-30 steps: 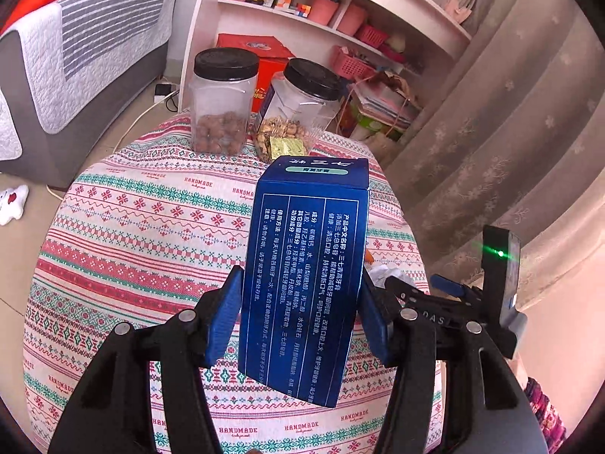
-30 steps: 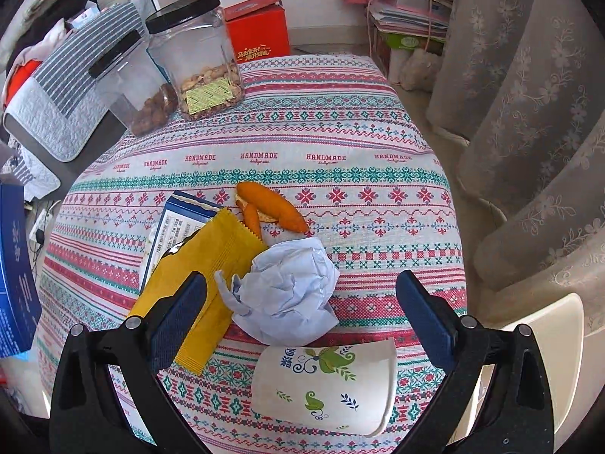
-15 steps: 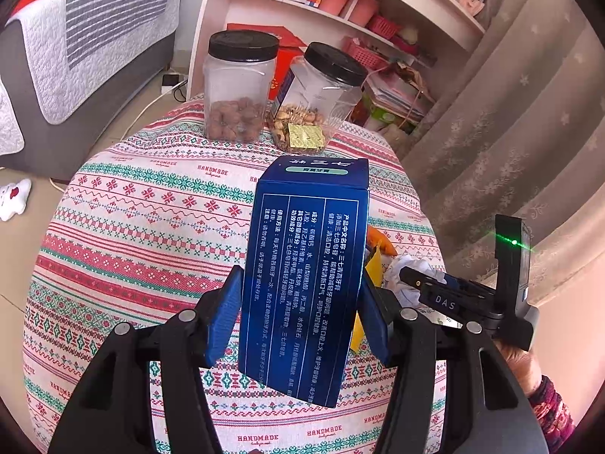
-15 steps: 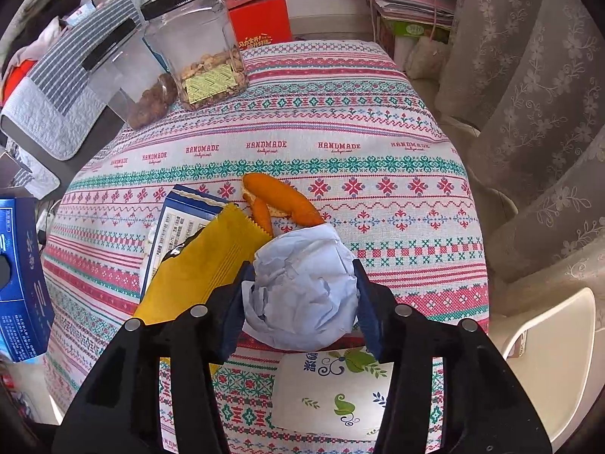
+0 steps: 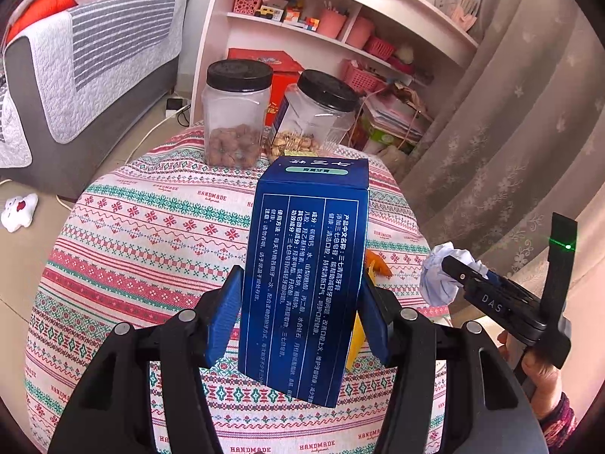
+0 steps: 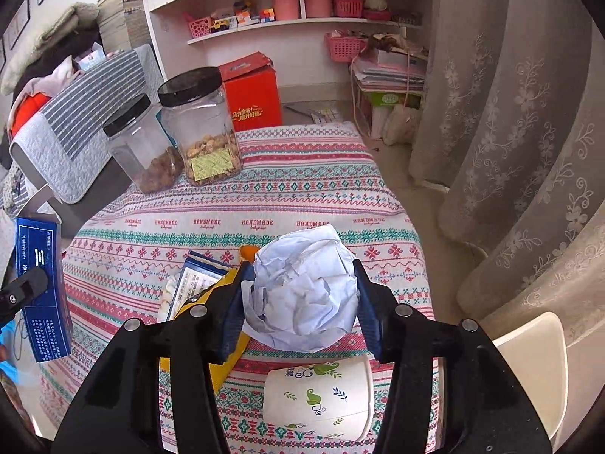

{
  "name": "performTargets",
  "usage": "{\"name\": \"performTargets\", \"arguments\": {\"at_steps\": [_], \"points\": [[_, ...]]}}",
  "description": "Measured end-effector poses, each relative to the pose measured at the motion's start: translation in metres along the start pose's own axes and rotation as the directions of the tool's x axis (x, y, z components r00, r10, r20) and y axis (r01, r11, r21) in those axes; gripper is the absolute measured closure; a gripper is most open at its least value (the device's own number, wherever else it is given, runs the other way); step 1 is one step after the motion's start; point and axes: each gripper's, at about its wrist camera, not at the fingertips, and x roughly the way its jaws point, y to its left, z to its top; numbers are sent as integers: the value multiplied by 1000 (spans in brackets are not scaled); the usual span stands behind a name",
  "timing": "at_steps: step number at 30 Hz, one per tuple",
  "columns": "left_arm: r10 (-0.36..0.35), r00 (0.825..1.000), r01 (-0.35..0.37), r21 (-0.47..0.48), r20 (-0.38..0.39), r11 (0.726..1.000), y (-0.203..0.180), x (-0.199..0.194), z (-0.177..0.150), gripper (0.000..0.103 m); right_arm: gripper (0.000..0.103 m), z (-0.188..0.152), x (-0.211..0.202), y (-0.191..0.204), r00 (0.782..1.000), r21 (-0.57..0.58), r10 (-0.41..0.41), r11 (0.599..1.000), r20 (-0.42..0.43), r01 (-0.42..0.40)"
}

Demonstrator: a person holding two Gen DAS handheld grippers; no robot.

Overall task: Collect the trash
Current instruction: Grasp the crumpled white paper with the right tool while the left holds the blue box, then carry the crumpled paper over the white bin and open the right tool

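Paper ball [image 6: 304,287] pinched between fingers [image 6: 365,312].

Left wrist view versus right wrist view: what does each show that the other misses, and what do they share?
Only the left wrist view shows the person's hand behind the right claw. Only the right wrist view shows the paper cup lying on its side and the flattened blue carton. Both show the blue box in the left claw, the crumpled paper in the right claw, and two jars.

Both grippers' jaws clamped, tilted downward.
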Motion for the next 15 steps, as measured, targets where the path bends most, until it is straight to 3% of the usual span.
{"name": "performTargets", "arguments": {"at_steps": [8, 15], "points": [[33, 995, -37, 38, 90, 999, -19, -7, -1, 46, 54, 3, -37, -21, 987, 41, -59, 998, 150, 54], [34, 994, -42, 75, 102, 996, -34, -3, -6, 46, 54, 1, -61, -40, 969, 68, -124, 991, 212, 113]]}}
